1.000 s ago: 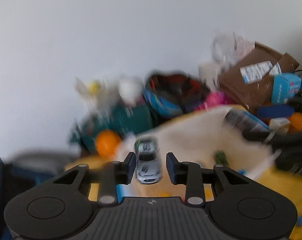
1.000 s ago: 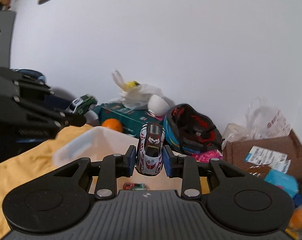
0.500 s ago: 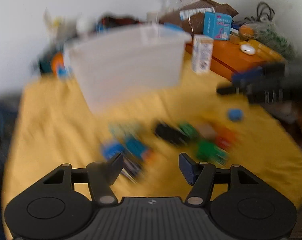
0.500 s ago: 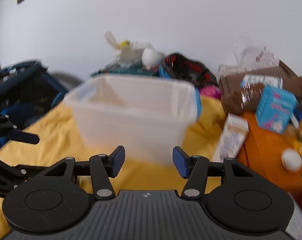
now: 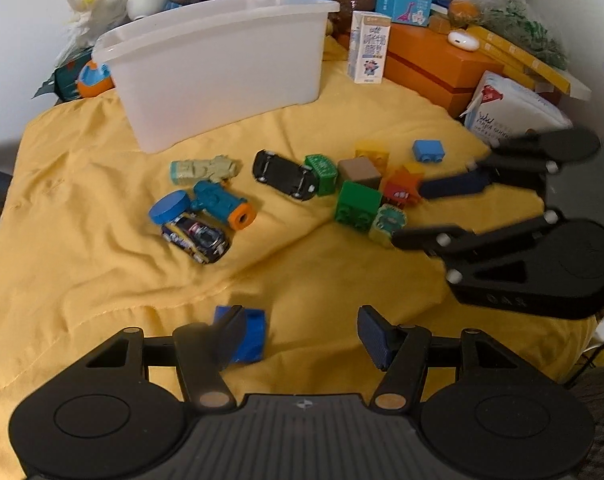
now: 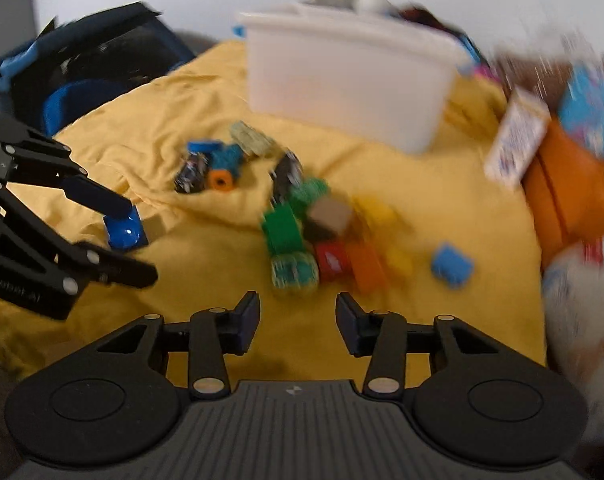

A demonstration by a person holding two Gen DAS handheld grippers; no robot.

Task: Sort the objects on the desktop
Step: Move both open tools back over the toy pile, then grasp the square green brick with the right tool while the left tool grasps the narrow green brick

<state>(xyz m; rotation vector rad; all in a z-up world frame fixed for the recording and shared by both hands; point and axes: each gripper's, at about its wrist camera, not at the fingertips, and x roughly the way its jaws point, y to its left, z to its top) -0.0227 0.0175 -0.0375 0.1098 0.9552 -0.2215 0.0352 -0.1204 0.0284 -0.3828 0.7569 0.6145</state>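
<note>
Yellow cloth (image 5: 102, 248) on the worktop holds many unsorted cars and blocks before the white bin (image 5: 222, 60), both the left tool (image 5: 298, 332) and right tool (image 6: 298, 316) gaping empty, the right's jaws just narrowing.

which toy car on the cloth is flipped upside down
The black car beside the green blocks: its underside and wheels face up. The dark blue patterned car near the blue disc sits on its wheels, roof up.

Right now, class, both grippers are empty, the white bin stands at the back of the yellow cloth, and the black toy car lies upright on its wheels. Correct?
Not quite. The black toy car lies upside down, wheels up, as the left wrist view shows. The rest holds.
</note>
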